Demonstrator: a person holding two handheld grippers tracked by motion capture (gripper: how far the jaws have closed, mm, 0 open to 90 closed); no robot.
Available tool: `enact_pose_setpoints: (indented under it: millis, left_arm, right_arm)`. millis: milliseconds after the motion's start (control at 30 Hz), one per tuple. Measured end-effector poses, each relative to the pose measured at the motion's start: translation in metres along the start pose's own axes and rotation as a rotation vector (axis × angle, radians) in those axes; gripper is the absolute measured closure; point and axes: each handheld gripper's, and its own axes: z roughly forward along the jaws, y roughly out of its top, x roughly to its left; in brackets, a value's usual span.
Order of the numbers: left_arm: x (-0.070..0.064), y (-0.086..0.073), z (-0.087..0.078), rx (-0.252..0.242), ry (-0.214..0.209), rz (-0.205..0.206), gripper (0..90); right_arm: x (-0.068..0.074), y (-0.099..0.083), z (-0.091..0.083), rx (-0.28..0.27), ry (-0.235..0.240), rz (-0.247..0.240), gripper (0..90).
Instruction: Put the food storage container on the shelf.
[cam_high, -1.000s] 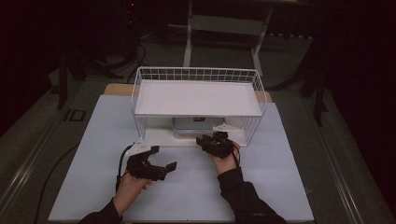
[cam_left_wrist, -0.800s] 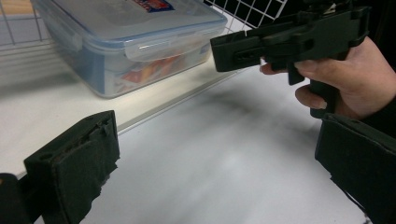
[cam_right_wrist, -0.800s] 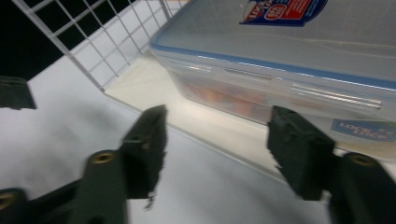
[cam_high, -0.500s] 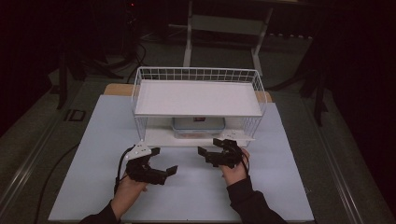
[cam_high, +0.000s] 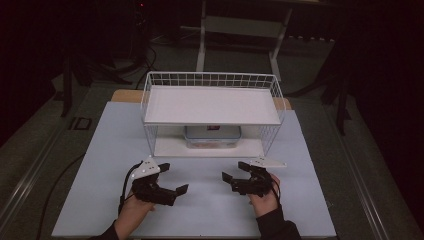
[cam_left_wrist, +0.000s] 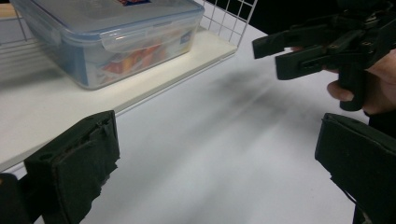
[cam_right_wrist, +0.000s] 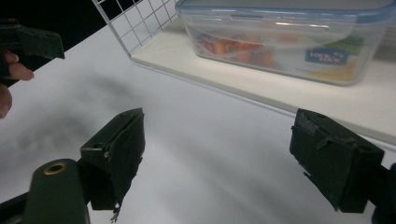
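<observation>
Right gripper (cam_high: 239, 177) is pulling back from the wire rack (cam_high: 212, 114) toward the near edge of the table (cam_high: 300, 210), jaws open, empty. Left gripper (cam_high: 173, 179) is also sitting open, empty. Lidded food container (cam_high: 212, 136) is resting on the rack's lower shelf, likely just placed.

White wire rack (cam_high: 212, 80) on white table (cam_high: 100, 150); lidded clear container (cam_high: 212, 136) on lower shelf (contents probably food).
</observation>
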Motion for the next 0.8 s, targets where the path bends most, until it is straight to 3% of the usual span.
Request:
enact_pose_setpoints:
  millis: [333, 800]
  left_arm:
    - [0.004, -0.009, -0.015, 0.002, 0.018, 0.015, 0.0]
    - [0.006, -0.022, -0.037, 0.006, 0.056, 0.030, 0.0]
  right_arm:
    - [-0.004, -0.015, -0.027, -0.004, -0.004, 0.010, 16.4]
    - [-0.011, -0.030, -0.064, -0.028, -0.058, 0.002, 16.6]
